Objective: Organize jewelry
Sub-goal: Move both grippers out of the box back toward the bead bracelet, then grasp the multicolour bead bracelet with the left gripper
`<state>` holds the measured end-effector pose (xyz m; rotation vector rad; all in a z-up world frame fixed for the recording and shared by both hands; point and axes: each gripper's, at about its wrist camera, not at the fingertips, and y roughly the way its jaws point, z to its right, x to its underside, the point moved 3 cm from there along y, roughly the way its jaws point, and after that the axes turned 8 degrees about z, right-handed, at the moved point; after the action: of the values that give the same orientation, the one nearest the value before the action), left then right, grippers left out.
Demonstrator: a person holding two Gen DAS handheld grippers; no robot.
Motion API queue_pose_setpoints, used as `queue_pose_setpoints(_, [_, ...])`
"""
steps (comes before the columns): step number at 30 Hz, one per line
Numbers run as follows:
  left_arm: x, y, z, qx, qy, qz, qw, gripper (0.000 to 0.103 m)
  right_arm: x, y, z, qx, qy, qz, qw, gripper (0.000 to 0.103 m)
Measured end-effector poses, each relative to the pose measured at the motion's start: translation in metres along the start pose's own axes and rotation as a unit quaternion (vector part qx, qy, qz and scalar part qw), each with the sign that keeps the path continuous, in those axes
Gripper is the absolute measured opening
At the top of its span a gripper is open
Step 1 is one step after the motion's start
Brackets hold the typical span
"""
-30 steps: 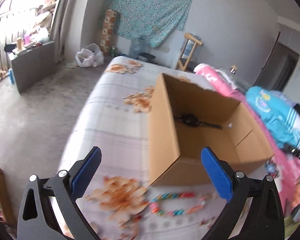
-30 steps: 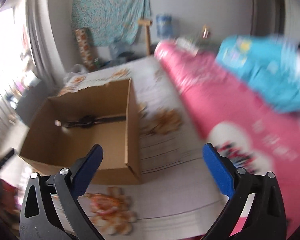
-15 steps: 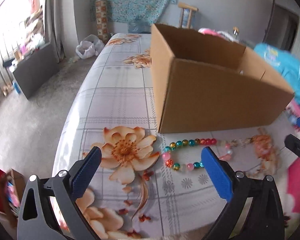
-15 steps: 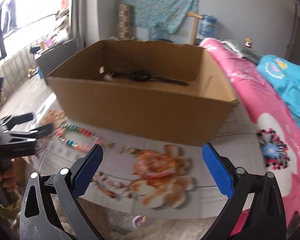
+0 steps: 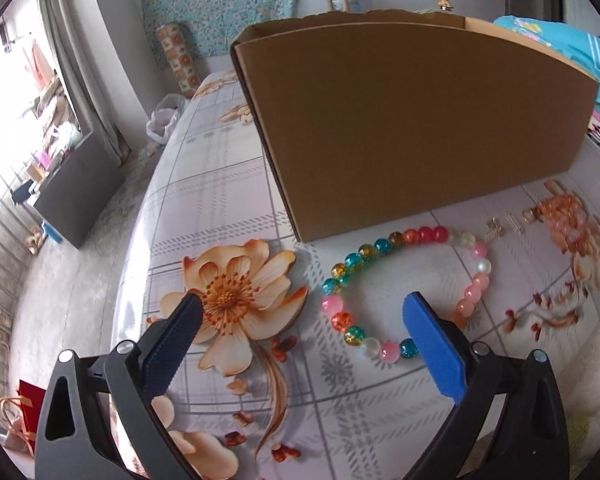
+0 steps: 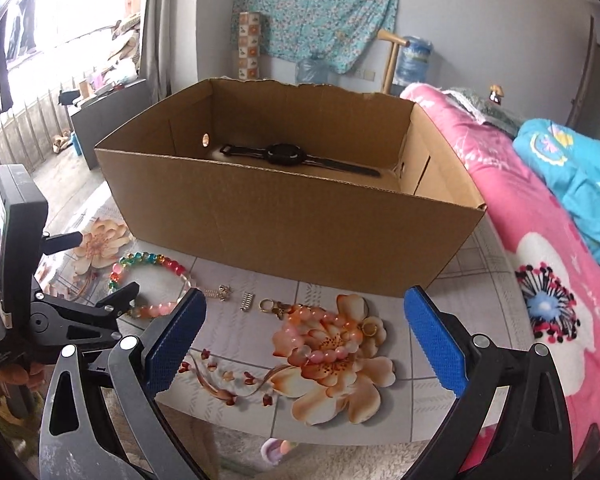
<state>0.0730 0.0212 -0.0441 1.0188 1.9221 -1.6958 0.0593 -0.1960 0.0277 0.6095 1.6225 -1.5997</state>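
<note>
Two grippers: both are spread wide and nothing is held by the left gripper (image 5: 300, 316) or the right gripper (image 6: 304, 312).
Beaded bracelet (image 5: 404, 280): laid before the cardboard box (image 6: 284, 216), likely placed within reach for boxing.
Right view only: a black watch (image 6: 288, 155) inside the box.
Left view only: the bracelet's full loop.

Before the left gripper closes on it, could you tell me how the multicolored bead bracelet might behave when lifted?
The bead bracelet is separate round beads in a loop, so it will probably sag and dangle. The glossy beads may slip or roll between the fingers. The floral tablecloth looks smooth, so a push likely slides it.
</note>
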Motion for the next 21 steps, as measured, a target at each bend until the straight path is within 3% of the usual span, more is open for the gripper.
queue_pose_setpoints(9, [0.014, -0.005, -0.005, 0.021, -0.023, -0.021, 0.9993, 0.098, 0.003, -0.015, -0.001, -0.024, 0.008, 0.045, 0.999, 0.095])
queue_pose_setpoints(15, [0.025, -0.006, -0.025, 0.053, -0.047, -0.035, 0.9969, 0.098, 0.01, -0.008, -0.012, -0.092, 0.012, 0.015, 0.996, 0.095])
queue_pose_setpoints(18, [0.031, -0.011, -0.03, 0.051, -0.044, -0.034, 0.9971, 0.098, 0.009, -0.007, -0.023, -0.117, 0.014, 0.006, 0.993, 0.094])
queue_pose_setpoints(21, [0.039, -0.018, -0.031, 0.048, -0.043, -0.028, 0.9975, 0.095, 0.007, 0.002, -0.032, -0.147, 0.023, -0.013, 0.989, 0.082])
